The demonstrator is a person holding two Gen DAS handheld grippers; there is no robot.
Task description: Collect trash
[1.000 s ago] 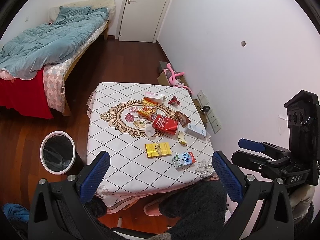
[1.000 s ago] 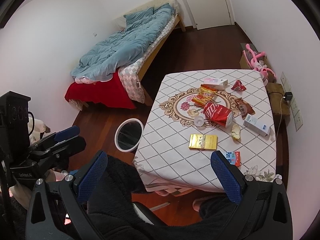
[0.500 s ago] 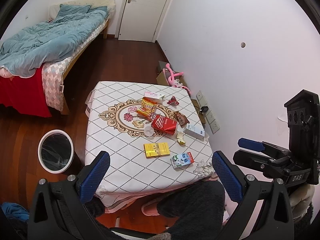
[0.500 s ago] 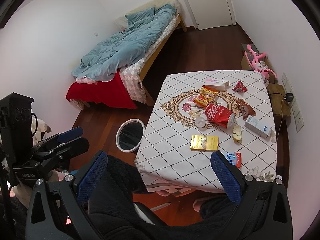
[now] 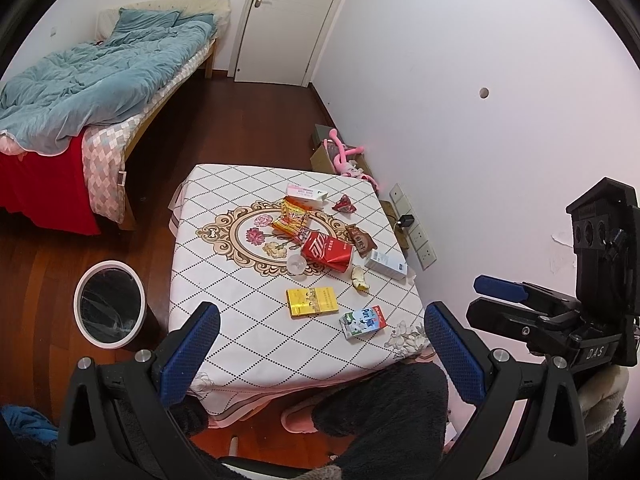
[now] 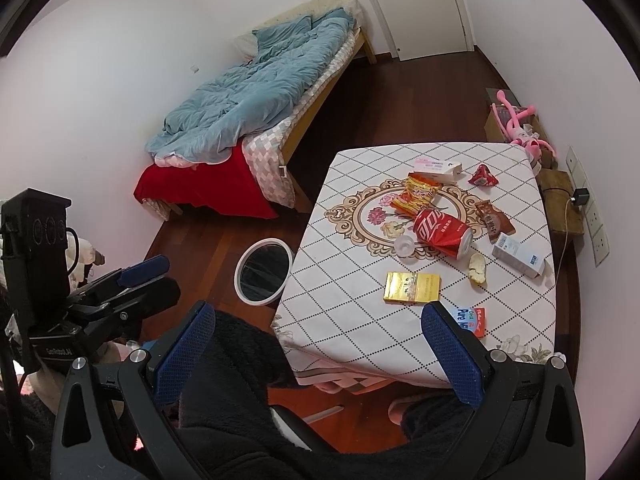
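Note:
Trash lies on a small table (image 5: 224, 280) with a diamond-pattern cloth: a red cola can (image 5: 326, 251) on its side, a yellow flat box (image 5: 311, 301), a milk carton (image 5: 362, 321), a banana peel (image 5: 360, 279), snack wrappers (image 5: 291, 222) and white boxes (image 5: 386, 265). A white bin (image 5: 109, 310) with a black liner stands on the floor left of the table. My left gripper (image 5: 320, 340) is open and empty, high above the table's near edge. My right gripper (image 6: 318, 344) is open and empty, also held high; it shows in the left wrist view (image 5: 520, 300).
A bed (image 5: 92, 92) with a blue quilt stands at the left, a white door (image 5: 280, 20) at the back. A cardboard box with a pink toy (image 5: 344, 152) and wall sockets (image 5: 414, 226) are right of the table. The person's dark-clad legs (image 5: 380, 412) are below.
Both grippers have risen and drawn back a little, so the table and bin look slightly smaller and lower. Both stay open. Nothing on the table has moved.

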